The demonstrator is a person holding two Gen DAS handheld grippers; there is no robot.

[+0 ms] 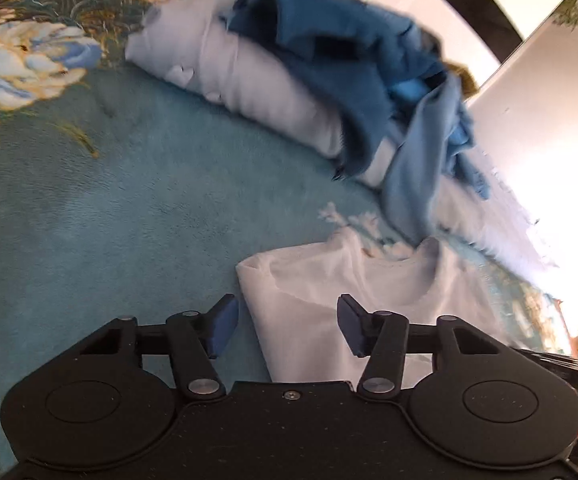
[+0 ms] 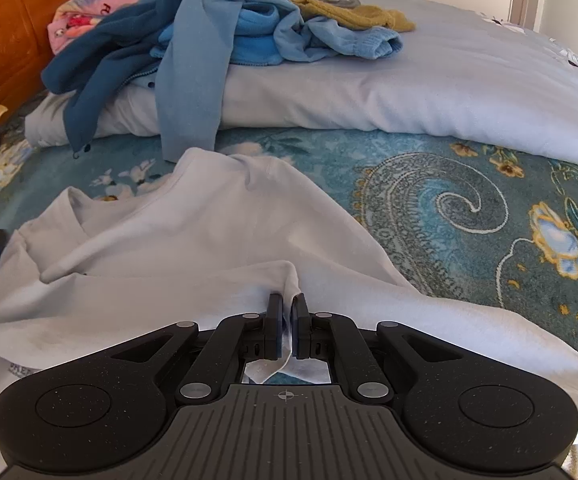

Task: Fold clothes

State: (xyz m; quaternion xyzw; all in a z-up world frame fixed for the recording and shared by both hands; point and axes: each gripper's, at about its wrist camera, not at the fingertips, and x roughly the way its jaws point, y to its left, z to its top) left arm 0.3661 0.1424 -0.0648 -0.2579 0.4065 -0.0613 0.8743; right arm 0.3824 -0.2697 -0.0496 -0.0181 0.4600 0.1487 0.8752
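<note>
A white t-shirt [image 2: 193, 236] lies spread on the teal floral bedspread [image 2: 469, 208], collar toward the far left. My right gripper [image 2: 287, 304] is shut on a pinched fold of the shirt near its middle; cloth shows between the pads. In the left wrist view the shirt [image 1: 329, 280] lies just ahead, its shoulder and collar end facing me. My left gripper [image 1: 287, 318] is open, its blue pads apart above the shirt's edge, holding nothing. That view is blurred.
A pile of blue, light-blue and mustard clothes [image 2: 225, 32] rests on a folded pale quilt [image 2: 409, 88] behind the shirt, and shows in the left wrist view [image 1: 349, 68]. An orange wooden headboard [image 2: 13, 20] stands at far left. A bright white wall [image 1: 537, 152] is at right.
</note>
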